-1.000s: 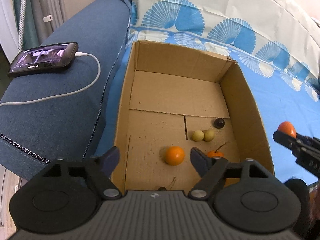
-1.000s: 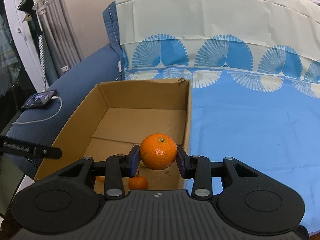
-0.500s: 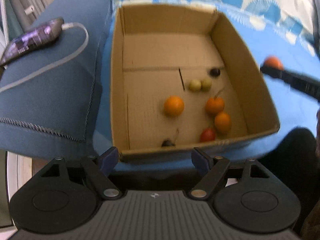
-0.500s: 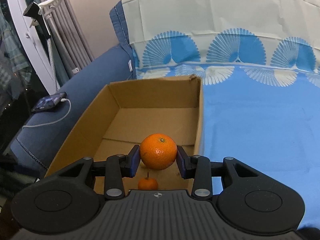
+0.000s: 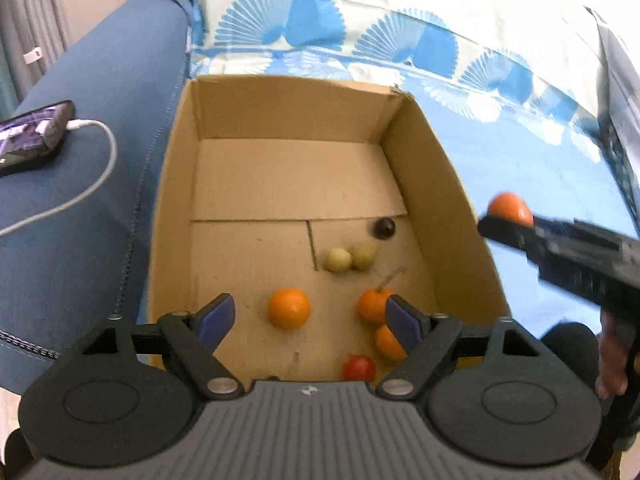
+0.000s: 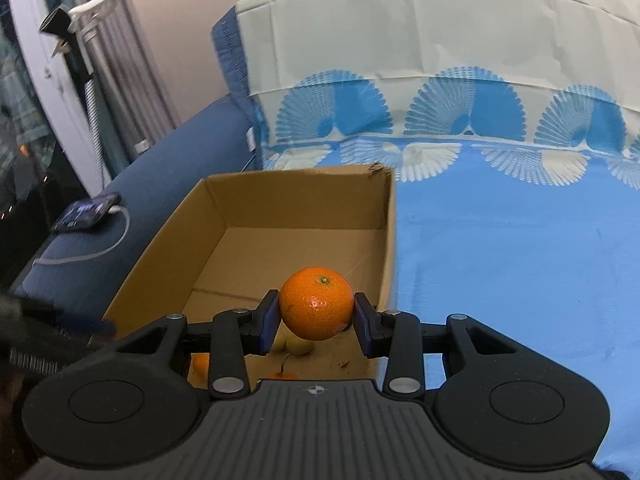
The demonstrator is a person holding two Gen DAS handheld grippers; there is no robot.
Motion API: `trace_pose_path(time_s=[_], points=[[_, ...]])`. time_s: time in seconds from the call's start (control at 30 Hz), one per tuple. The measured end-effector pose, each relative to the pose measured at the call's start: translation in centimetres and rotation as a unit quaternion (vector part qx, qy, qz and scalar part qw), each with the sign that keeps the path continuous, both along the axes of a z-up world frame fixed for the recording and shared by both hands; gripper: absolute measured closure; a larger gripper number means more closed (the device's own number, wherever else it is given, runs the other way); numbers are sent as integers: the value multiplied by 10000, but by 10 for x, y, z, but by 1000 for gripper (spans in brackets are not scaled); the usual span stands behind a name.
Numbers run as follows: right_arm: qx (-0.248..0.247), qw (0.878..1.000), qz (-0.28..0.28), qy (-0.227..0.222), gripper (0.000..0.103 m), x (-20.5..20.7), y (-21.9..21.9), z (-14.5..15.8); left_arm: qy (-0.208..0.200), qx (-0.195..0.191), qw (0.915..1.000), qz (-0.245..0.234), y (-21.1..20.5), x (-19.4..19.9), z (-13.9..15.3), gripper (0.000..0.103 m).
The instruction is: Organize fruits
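An open cardboard box sits on a blue bed sheet. On its floor lie an orange, two more oranges at the right, a red fruit, two yellow-green fruits and a dark fruit. My left gripper hovers above the box's near end, its jaws opening, nothing between them. My right gripper is shut on a mandarin, held over the box's near right corner; the left wrist view shows the mandarin too.
A phone on a white charging cable lies on the blue sofa arm left of the box. The blue sheet with a fan pattern stretches to the right. A person's hand holds the right gripper's handle.
The left gripper's view swung back over the box and forward again, and its jaws stand a little wider. The right gripper kept the mandarin, drifting slightly relative to the box.
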State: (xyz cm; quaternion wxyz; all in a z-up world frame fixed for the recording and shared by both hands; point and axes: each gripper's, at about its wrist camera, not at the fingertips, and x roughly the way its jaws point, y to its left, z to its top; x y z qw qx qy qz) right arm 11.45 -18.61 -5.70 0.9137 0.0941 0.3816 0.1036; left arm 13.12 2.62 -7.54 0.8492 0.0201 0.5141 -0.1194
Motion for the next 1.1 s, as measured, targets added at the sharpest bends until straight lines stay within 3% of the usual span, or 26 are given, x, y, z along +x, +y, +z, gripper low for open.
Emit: trace_pose_path(time_s=[0.17,0.47,0.7,0.9,1.1], points=[[-245,9993,271,111,63,6,19,-15,-111,44,9995,291,12,8,3,10],[-418,9985,332,91,63,19,28,-30,-341,-8,9990,273,0,34,8,9],[-314,9993,-38,-188,63,14,2,-8,-502,-42,9987,56,-22,41,13,9],[-473,9957,-695,-399,63,9,-52,8,-809,-206,9958,-387,-80,53,26,9],[-164,9992,-146,-330,63,6,-51,7,-946,-184,9949,-287,-95,55,35,8]])
